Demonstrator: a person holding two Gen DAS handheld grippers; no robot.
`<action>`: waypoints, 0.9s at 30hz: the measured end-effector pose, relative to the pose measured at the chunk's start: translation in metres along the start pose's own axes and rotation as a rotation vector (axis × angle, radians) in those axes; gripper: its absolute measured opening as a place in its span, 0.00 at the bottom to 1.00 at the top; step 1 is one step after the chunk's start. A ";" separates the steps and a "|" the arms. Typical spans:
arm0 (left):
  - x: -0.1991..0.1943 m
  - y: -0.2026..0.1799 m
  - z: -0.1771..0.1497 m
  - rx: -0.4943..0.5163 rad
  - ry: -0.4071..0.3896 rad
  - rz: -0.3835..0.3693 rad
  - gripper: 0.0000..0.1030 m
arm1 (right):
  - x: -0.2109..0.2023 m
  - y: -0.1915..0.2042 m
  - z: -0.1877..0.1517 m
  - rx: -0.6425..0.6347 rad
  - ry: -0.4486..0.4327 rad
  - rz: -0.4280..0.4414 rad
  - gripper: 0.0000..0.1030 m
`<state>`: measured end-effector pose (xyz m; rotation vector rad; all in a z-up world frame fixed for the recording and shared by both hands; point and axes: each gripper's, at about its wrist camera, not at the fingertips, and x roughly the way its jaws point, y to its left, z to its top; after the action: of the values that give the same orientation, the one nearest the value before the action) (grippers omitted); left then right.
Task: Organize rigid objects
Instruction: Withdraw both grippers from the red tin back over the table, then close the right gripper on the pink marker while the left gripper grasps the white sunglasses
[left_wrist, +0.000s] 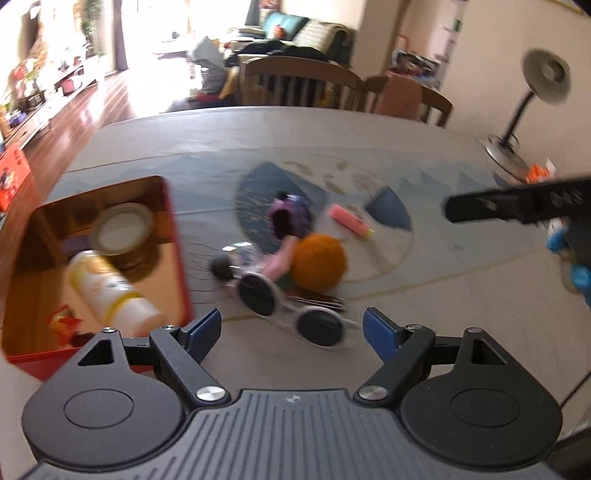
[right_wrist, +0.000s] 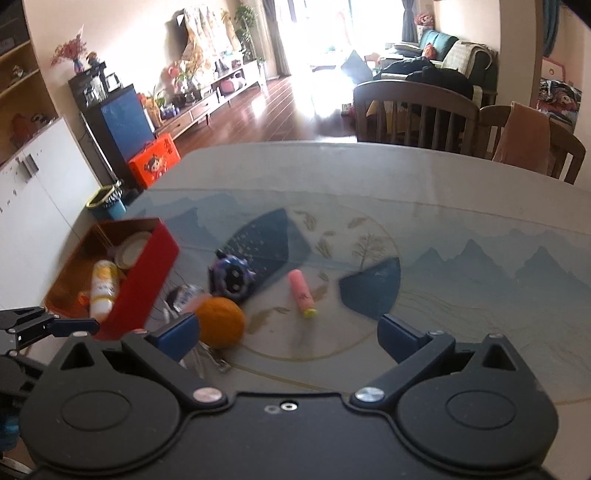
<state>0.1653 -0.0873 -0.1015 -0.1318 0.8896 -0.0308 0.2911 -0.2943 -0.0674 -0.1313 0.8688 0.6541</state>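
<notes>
Two grippers hang above a patterned worktop (right_wrist: 461, 206), and both stand wide open with nothing between their blue pads. Nearest the left gripper (left_wrist: 291, 330) lies a pair of white-framed sunglasses (left_wrist: 291, 308), its dark lenses just ahead of the fingertips. The right gripper (right_wrist: 288, 334) has bare cloth between its pads, with an orange ball (right_wrist: 221, 321) just inside its left finger.

Just beyond the sunglasses the loose things crowd together: the orange ball touches or nearly touches a purple toy (right_wrist: 231, 277), and a small dark-headed piece (left_wrist: 221, 267) with a pink part lies against them, too blurred to name. A pink marker (right_wrist: 303, 293) with a yellow tip lies apart to the right of that cluster. To the left stands a red box (right_wrist: 144, 280), open at the top, already holding a white-and-yellow bottle (left_wrist: 110, 290) on its side and a round lidded tin (left_wrist: 123, 229) behind it. Far off on the right edge of the worktop stands a desk lamp (left_wrist: 532, 107), with chairs (right_wrist: 413, 114) behind.

The risks come from the crowding. Both wrist views are smeared, so an approach at speed could clip the ball and send it rolling off across the worktop. The sunglasses sit partly on other things; a pinch on one lens could tip or scratch them, or drag a neighbour along. The two grippers are near each other, so reaching for the same cluster could make them collide.
</notes>
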 end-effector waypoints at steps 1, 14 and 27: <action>0.003 -0.006 -0.001 0.015 0.003 -0.003 0.82 | 0.003 -0.004 -0.001 -0.008 0.009 0.000 1.00; 0.044 -0.032 -0.010 0.061 0.022 -0.026 0.82 | 0.050 -0.020 0.001 -0.102 0.126 0.065 0.93; 0.068 -0.038 -0.015 0.176 0.003 0.002 0.82 | 0.108 -0.013 0.015 -0.176 0.195 0.067 0.73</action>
<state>0.1976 -0.1319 -0.1579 0.0332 0.8856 -0.1073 0.3591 -0.2476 -0.1395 -0.3294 1.0060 0.7897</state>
